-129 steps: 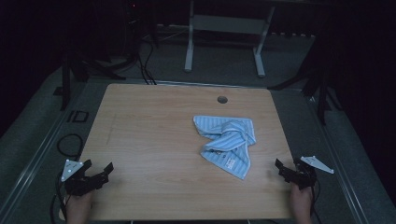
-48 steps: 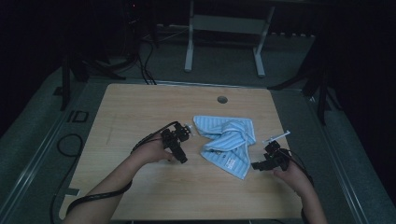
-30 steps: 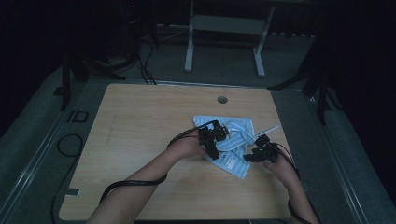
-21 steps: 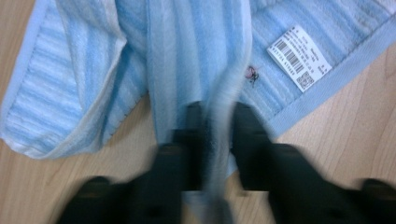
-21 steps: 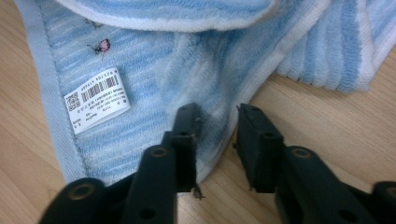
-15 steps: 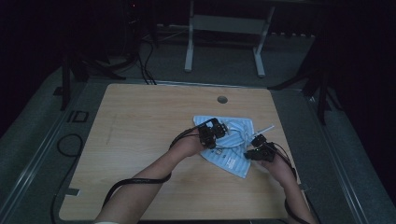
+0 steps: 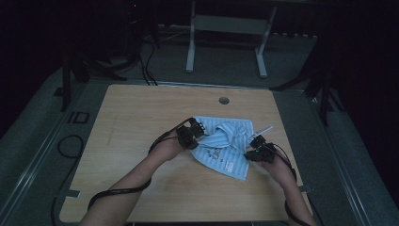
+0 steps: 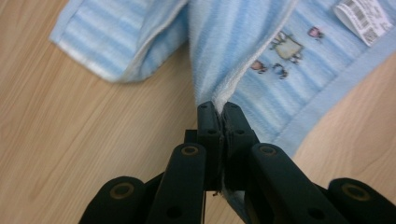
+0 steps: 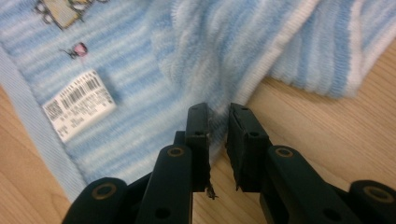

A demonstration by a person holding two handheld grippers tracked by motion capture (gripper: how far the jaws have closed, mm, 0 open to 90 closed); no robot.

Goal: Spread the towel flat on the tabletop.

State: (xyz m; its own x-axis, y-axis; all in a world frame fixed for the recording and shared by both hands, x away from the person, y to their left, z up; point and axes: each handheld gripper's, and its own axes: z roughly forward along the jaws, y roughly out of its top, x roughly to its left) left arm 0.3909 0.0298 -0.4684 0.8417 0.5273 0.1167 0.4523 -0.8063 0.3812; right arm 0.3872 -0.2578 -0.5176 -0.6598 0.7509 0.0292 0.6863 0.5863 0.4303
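A light blue striped towel (image 7: 226, 146) lies crumpled on the wooden table (image 7: 141, 117), right of centre. My left gripper (image 7: 195, 142) is at its left edge. In the left gripper view the gripper (image 8: 218, 109) is shut on a white-trimmed fold of the towel (image 8: 233, 46). My right gripper (image 7: 248, 154) is at the towel's right edge. Its jaws have just been closing. In the right gripper view the gripper (image 9: 219, 114) stands nearly closed with the edge of the towel (image 9: 210, 56) pinched between the pads. A white barcode label (image 9: 78, 103) is sewn near the hem.
A round cable hole (image 7: 224, 100) sits in the table near its far edge. Bare wood stretches left of the towel and along the front. Black cables (image 7: 70, 146) lie on the floor at the left. A grey metal stand (image 7: 226, 23) is behind the table.
Both hands came in from the front corners to the towel and the jaws closed on it. In the last half second the left gripper moved left, drawing the towel edge with it.
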